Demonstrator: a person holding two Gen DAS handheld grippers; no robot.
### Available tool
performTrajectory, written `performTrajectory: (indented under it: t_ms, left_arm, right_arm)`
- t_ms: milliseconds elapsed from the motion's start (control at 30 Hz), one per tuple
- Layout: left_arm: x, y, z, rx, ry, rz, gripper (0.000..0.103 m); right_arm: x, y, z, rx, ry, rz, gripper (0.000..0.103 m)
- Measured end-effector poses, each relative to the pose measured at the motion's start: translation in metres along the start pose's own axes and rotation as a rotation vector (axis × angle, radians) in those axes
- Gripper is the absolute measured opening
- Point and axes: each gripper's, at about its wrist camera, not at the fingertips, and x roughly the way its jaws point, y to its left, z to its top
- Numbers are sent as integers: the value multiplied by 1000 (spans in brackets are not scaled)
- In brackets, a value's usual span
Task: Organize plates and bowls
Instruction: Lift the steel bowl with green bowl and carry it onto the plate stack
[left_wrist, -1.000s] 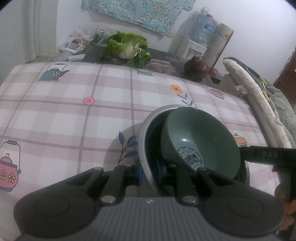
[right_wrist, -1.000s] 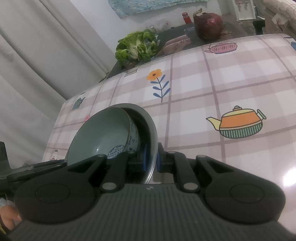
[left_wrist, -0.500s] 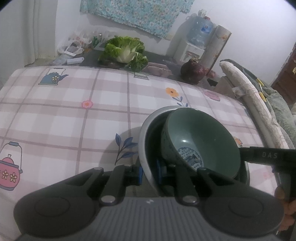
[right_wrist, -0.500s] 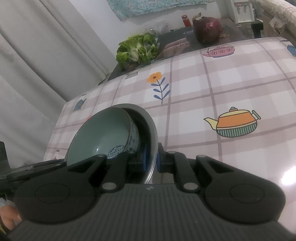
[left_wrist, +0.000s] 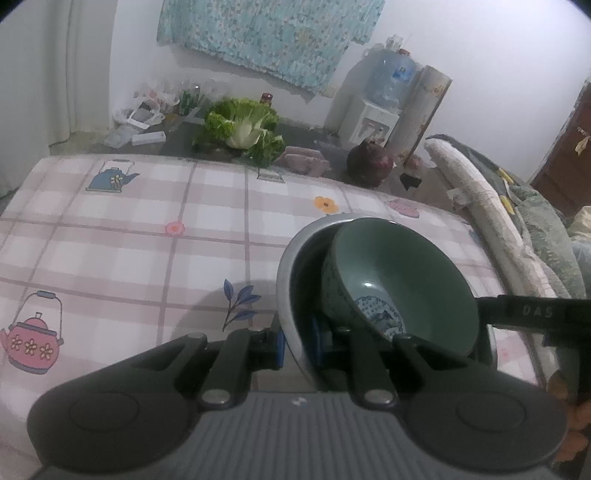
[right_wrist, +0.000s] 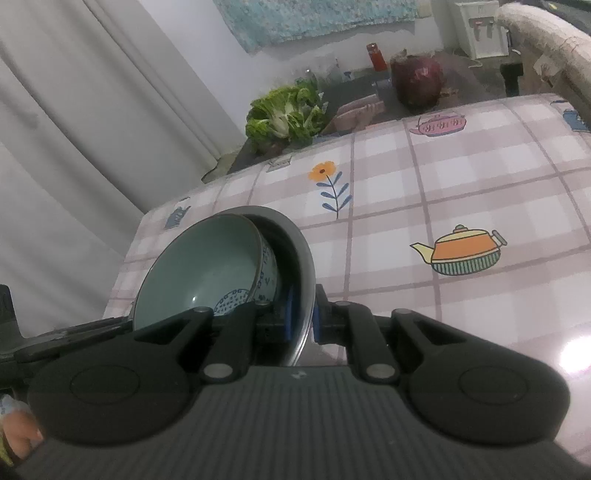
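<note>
Checked tablecloth printed with teapots and flowers covers the whole work surface, with nothing else on it near the grippers. At the near edge, the left gripper is clenched on the left rim of a metal bowl, one blue pad inside the wall and one outside; the right gripper grasps the opposite rim of the same metal bowl in the same way. Inside it a green ceramic bowl with a blue pattern lies tilted, leaning against the metal wall rather than sitting flat. The step in hand looks like a two-handed carry of the nested pair, held above the cloth. The next move calls for keeping both rims level so the loose inner bowl does not slide or tip out, then setting the pair down at its place. Farther out, beyond the far edge of the table, sit a leafy cabbage, a red cabbage and a water dispenser, all well apart from the bowls. Nothing on the cloth blocks the way.
</note>
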Motion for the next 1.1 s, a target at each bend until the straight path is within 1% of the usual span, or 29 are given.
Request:
performTrajectory:
  t_ms: [267, 467, 633, 833, 1100]
  left_arm:
    - [-35, -12, -9, 5, -42, -15, 15]
    - [-70, -25, -24, 17, -62, -16, 14]
    - [-96, -33, -45, 24, -62, -23, 14]
    - [-117, -38, -78, 22, -45, -24, 13]
    - [-119, -36, -118, 8, 11, -19, 12]
  right_arm:
    - [-37, 13, -9, -10, -31, 6, 9]
    - [-70, 24, -28, -3, -40, 15, 10]
    - [-100, 30, -53, 2, -41, 20, 10]
    - [-124, 34, -90, 9, -23, 17, 10]
    - [-131, 28, -139, 41, 31, 9, 11]
